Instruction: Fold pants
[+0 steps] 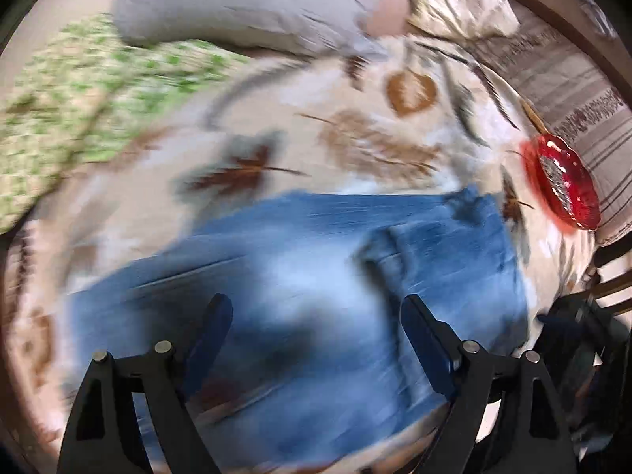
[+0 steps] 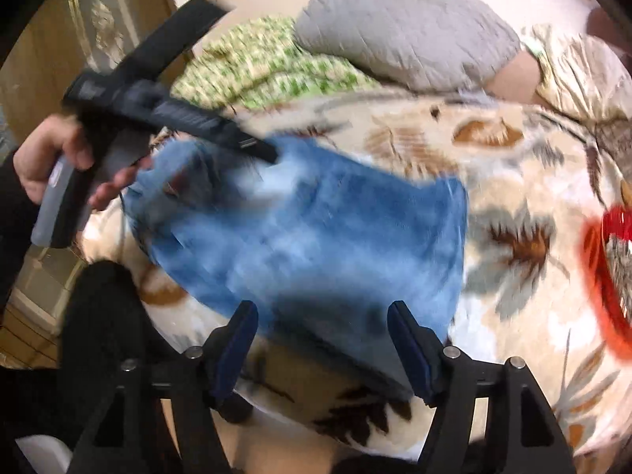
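Note:
Blue denim pants [image 1: 316, 256] lie folded into a compact block on a cream blanket with a leaf print [image 1: 355, 126]. My left gripper [image 1: 314, 304] hovers over them, open, with nothing between its blue pads. In the right wrist view the same pants [image 2: 316, 229] spread across the blanket [image 2: 513, 181]. My right gripper [image 2: 322, 308] stands open above their near edge, holding nothing. A hand [image 2: 43, 158] grips the left tool's black body [image 2: 158, 110] over the far left end of the pants. Both views are smeared by motion.
A red glass dish [image 1: 565, 185] [image 2: 608, 276] sits on the blanket right of the pants. Behind them lie a grey pillow [image 1: 237, 4] [image 2: 403, 27], a green-patterned cloth [image 1: 79, 91] [image 2: 268, 63] and a cream satin pillow [image 1: 454, 8]. Wooden furniture [image 2: 59, 59] stands at the left.

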`<state>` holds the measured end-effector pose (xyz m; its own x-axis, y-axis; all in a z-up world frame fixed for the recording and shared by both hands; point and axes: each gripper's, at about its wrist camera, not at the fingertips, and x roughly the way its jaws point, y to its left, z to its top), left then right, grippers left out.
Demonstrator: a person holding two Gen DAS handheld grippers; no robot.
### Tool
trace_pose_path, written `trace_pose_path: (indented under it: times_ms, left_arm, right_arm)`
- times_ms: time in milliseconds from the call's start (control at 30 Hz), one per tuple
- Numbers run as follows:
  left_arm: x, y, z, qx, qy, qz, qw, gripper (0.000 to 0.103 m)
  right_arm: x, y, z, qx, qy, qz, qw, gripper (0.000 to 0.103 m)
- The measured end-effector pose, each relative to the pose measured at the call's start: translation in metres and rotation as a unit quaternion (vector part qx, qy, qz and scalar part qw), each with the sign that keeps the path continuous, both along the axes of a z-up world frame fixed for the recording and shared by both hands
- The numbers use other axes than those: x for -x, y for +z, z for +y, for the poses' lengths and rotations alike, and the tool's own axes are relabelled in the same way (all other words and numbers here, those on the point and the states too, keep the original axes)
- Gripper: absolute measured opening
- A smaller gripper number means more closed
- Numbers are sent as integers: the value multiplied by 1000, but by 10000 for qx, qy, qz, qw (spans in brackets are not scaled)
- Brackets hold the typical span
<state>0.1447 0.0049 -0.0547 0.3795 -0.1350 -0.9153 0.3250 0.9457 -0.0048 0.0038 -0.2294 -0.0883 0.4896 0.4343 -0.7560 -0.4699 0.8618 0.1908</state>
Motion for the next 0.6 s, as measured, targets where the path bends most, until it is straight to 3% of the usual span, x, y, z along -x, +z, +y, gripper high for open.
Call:
trace_pose_path:
  times_ms: [133, 200, 333, 467, 600]
  left_arm:
    - [27, 40, 79, -355, 550, -209, 9976, 88]
    - [46, 52, 125, -549, 907, -226, 9941, 94]
    - [82, 46, 191, -513, 1487, -94, 9875, 96]
    - [102, 8, 224, 55, 2200, 153, 9754, 96]
    - [85, -25, 236, 1046, 2596, 334, 9595, 96]
  right_arm:
    - [-10, 26, 28, -137, 409, -236, 9988, 75]
    - [-17, 35, 50, -189, 677, -309, 9970, 81]
    - [-35, 45, 100, -322, 1207, -322, 9916, 81]
    - [-46, 44, 143, -283, 1442, -192, 9890, 81]
    - [-37, 41, 178, -67, 1830, -180, 9829, 81]
